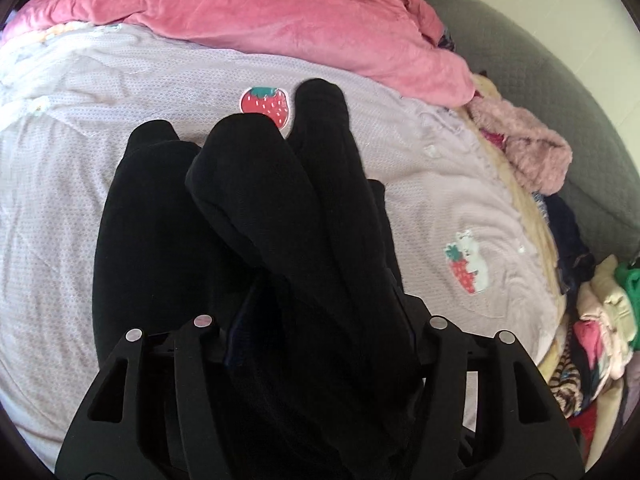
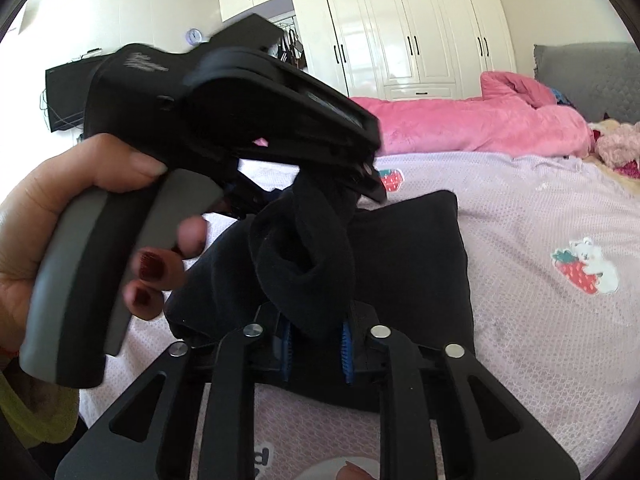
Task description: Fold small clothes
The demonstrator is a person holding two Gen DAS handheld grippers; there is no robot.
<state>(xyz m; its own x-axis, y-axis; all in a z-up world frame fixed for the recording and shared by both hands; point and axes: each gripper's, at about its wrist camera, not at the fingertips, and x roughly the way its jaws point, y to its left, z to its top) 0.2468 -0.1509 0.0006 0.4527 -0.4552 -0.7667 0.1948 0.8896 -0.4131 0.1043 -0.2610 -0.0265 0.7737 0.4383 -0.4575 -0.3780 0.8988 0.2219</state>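
Soft black sock, twisted into a rope, pinched between blue ribbed pads of right gripper and by left gripper; below, pale waffle-knit sheet.

My bed's lilac strawberry-print sheet has a rumpled pink plush blanket at its far edge; white panelled wardrobes stand beyond.

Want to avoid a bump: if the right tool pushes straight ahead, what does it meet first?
The black garment it already grips, bunched right in front of the right tool. Just beyond looks to be the left tool, though depth is unclear.
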